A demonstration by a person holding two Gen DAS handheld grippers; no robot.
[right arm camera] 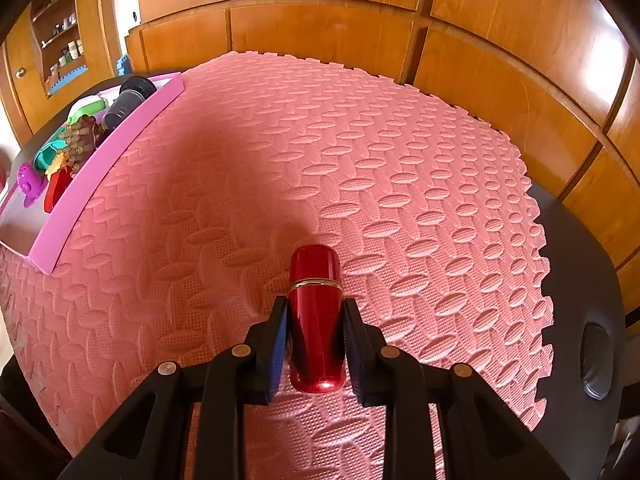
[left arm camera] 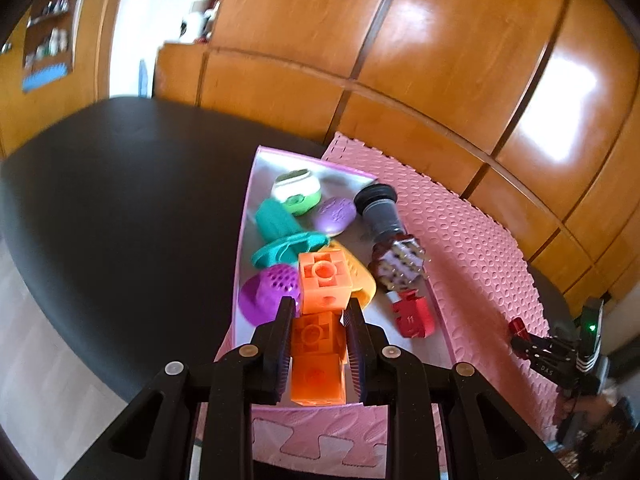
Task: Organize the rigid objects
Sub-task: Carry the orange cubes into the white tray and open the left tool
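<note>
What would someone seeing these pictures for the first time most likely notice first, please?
Probably the orange block stack clamped in the left gripper, hanging over the pink tray crowded with colourful toys. Next, the glossy red capsule gripped by the right gripper above the wide pink foam mat, which otherwise lies bare in the right wrist view. The shiny wooden panels behind also catch the eye.

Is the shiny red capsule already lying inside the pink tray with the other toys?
No, the red capsule is gripped by the right gripper over the pink foam mat, away from the pink tray.
</note>
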